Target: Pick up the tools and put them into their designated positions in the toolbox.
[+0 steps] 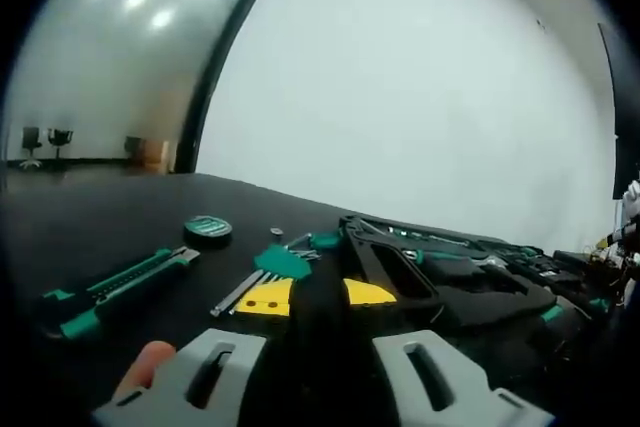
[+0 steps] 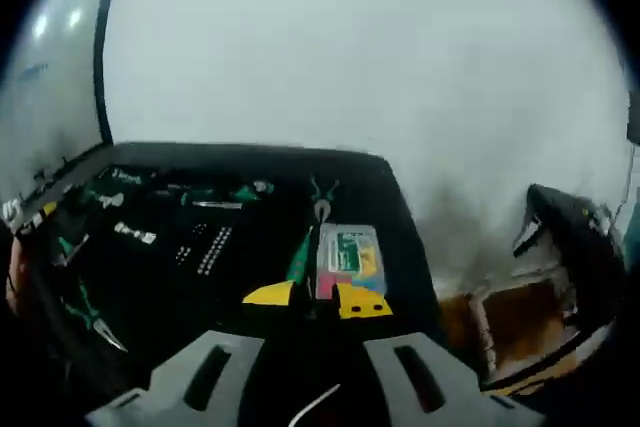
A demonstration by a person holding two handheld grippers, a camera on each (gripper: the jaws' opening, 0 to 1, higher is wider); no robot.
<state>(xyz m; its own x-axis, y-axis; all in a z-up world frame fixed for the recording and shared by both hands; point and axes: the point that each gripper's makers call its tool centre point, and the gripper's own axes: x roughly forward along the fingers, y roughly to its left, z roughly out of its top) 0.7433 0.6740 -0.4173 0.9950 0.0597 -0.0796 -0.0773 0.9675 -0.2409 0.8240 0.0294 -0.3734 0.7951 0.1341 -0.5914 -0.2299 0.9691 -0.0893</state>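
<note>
Tools scattered on black table (image 1: 100, 217) left of open toolbox (image 1: 450, 277): hex keys (image 1: 262, 275) dead ahead of wide-open left gripper (image 1: 320, 372), long axes running toward it; utility knife (image 1: 115, 289) farther left. Right gripper (image 2: 300, 377), open too, facing toolbox tray (image 2: 170, 247), grasping nothing.

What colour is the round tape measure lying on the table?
Green with a dark rim, the tape measure shows best in the left gripper view.

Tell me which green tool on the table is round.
The small tape measure. It is a flat round disc, while the utility knife is long and the hex key set fans out as thin rods.
</note>
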